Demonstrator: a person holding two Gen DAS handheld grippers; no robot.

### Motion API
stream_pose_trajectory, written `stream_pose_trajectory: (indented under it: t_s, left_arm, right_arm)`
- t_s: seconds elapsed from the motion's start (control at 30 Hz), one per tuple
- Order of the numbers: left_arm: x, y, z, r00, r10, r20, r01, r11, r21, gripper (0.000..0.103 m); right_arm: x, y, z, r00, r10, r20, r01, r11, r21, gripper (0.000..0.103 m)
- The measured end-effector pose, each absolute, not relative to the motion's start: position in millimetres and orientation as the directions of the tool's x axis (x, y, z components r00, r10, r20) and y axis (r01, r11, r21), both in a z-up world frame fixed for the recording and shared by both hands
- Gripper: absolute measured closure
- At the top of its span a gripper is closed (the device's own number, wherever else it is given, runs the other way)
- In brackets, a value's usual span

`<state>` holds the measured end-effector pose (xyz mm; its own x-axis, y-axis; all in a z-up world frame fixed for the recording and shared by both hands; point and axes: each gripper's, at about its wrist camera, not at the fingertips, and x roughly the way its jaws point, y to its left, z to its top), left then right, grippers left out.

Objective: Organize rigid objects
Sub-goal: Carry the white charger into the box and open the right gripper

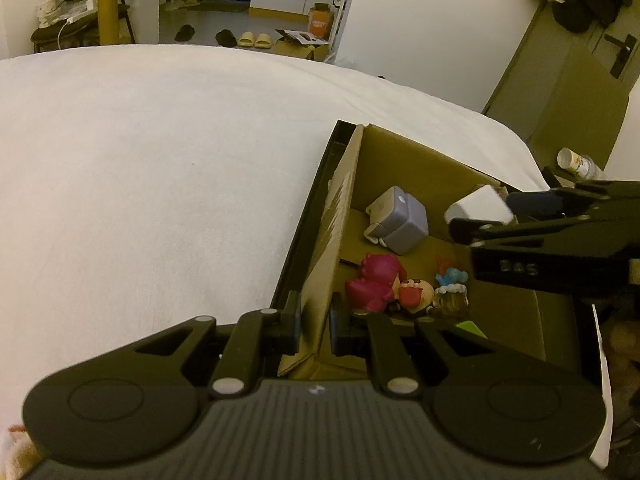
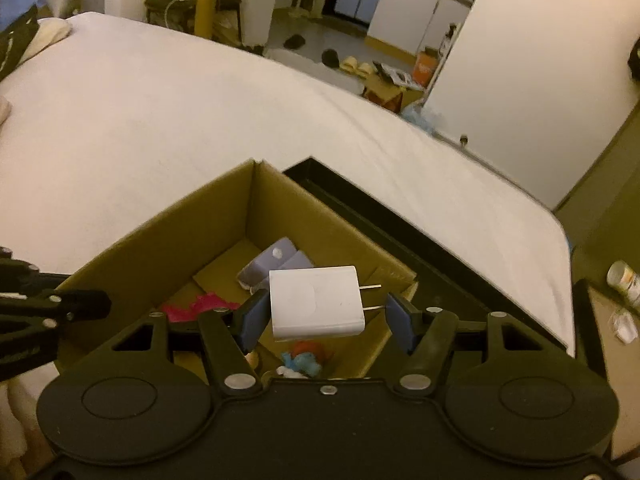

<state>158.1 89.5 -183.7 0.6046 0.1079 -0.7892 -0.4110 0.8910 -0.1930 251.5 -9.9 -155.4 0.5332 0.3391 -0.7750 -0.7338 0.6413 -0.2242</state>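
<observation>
An open cardboard box point(image 1: 348, 184) point(image 2: 168, 232) rests on a white bed, against a black frame point(image 1: 312, 216) point(image 2: 400, 220). My left gripper point(image 1: 316, 320) is shut on the box's near wall. My right gripper point(image 2: 326, 316) point(image 1: 492, 216) hovers over the box, shut on a white charger plug point(image 2: 316, 304) point(image 1: 478, 204), whose prongs point at the right pad. Inside the box lie a lilac block toy point(image 1: 396, 220) point(image 2: 276, 260), a pink dinosaur toy point(image 1: 374, 280) point(image 2: 200, 306) and a blue figurine point(image 1: 452, 276) point(image 2: 304, 360), partly hidden by the gripper.
The white bed sheet point(image 1: 140, 180) point(image 2: 140, 120) spreads wide to the left and behind the box. A small bottle point(image 1: 576, 160) point(image 2: 624, 280) lies on a surface to the right. Beyond the bed are a floor with slippers point(image 1: 256, 39), a white wall and a door.
</observation>
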Motion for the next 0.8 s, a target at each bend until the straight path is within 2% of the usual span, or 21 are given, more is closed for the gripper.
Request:
stream_pose_trajectory:
  t_s: [0.13, 0.8]
  left_arm:
    - [158.2, 90.1, -184.1, 0.604, 0.108, -0.790, -0.414, 0.889, -0.195, 0.091]
    - [158.8, 88.5, -184.2, 0.602, 0.109, -0.791, -0.410, 0.892, -0.190, 0.091]
  right_arm:
    - [254.6, -8.1, -164.4, 0.509, 0.338, -0.792, -0.736, 0.648, -0.197, 0.041]
    - [251.3, 4.3, -177.6, 0.544, 0.282, -0.790, -0.737, 0.611, -0.289, 0.040]
